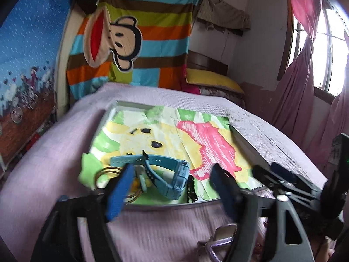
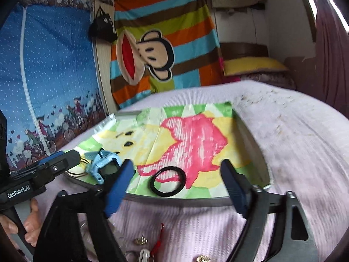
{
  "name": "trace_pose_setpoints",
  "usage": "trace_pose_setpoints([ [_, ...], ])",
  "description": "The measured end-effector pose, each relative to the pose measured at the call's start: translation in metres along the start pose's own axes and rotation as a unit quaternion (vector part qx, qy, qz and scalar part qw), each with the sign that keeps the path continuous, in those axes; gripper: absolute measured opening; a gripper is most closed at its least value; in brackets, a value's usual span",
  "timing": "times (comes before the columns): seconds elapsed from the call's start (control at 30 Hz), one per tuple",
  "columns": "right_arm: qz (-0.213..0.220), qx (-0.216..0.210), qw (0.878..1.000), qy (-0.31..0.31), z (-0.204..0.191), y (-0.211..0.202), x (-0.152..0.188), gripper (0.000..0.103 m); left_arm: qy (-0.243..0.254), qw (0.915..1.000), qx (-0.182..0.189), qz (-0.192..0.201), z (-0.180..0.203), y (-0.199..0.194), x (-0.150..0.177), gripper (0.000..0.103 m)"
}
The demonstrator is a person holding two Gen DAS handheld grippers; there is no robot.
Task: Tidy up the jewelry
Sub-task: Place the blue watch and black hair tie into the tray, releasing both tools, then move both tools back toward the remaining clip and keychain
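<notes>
Jewelry sits partly sorted on a metal tray (image 1: pixel 246 144) lined with a green, yellow and pink cartoon sheet, resting on a bed with a pale lilac cover (image 1: pixel 43 170). At the tray's near left corner a light blue watch (image 1: pixel 172 179) lies on its side, touching thin gold bangles (image 1: pixel 106 173) to its left. A black elastic band (image 2: pixel 168 182) lies on the liner near the tray's front rim, apart from the watch. The left gripper (image 1: pixel 174 194) hangs over that front rim with its blue fingers spread apart, nothing between them. The right gripper (image 2: pixel 181 187) hovers just short of the tray edge, fingers likewise wide and empty, the black band showing between them. Off the tray, on the cover nearest the cameras, lie a silver clip (image 1: pixel 220 240), a red tasselled charm (image 2: pixel 158 242) and a few small metallic pieces (image 2: pixel 140 240), too blurred to tell more. A hand (image 2: pixel 28 224) grips the left tool's handle
</notes>
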State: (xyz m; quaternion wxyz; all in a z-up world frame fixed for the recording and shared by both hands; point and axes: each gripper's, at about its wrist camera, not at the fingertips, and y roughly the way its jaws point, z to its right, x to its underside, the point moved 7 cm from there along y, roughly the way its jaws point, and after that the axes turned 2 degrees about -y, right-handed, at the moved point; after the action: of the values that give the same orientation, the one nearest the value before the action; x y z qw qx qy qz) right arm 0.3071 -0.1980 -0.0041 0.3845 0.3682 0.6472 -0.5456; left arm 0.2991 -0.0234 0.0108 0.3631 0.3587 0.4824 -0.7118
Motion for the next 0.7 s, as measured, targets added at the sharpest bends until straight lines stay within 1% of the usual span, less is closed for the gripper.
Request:
trace_pose_setpoints([
  [0.03,0.008,0.001,1.000,-0.003,0.000,-0.006,-0.001,0.090,0.002,0.9999,-0.007,0.012,0.000,-0.007,0.000,0.088],
  [0.07,0.016,0.002,1.000,-0.008,0.000,-0.014,-0.003,0.094,0.004,0.9997,-0.011,0.020,0.000,-0.012,0.000,0.093],
  [0.1,0.027,0.004,1.000,-0.013,-0.001,-0.023,-0.004,0.094,0.006,0.9995,-0.016,0.027,0.000,-0.017,0.000,0.097],
  [0.13,0.032,0.005,0.999,-0.015,-0.001,-0.029,-0.005,0.095,0.007,0.9992,-0.020,0.034,0.001,-0.023,0.000,0.100],
  [0.2,0.044,0.006,0.999,-0.015,-0.001,-0.042,-0.006,0.100,0.006,0.9985,-0.025,0.047,0.001,-0.033,0.000,0.103],
  [0.23,0.051,0.007,0.999,-0.013,-0.001,-0.049,-0.006,0.102,0.006,0.9982,-0.026,0.054,0.001,-0.038,-0.001,0.103],
  [0.33,0.072,0.009,0.997,-0.012,-0.001,-0.069,-0.006,0.102,0.011,0.9972,-0.029,0.068,0.002,-0.053,0.000,0.103],
  [0.47,0.092,0.013,0.995,-0.023,-0.003,-0.091,-0.002,0.102,0.029,0.9954,-0.039,0.083,0.005,-0.071,0.005,0.103],
  [0.6,0.108,0.012,0.994,-0.034,-0.007,-0.111,0.006,0.102,0.044,0.9948,-0.041,0.083,0.008,-0.082,0.013,0.103],
  [0.7,0.110,0.008,0.993,-0.043,-0.010,-0.122,0.013,0.102,0.046,0.9950,-0.038,0.080,0.008,-0.088,0.020,0.103],
])
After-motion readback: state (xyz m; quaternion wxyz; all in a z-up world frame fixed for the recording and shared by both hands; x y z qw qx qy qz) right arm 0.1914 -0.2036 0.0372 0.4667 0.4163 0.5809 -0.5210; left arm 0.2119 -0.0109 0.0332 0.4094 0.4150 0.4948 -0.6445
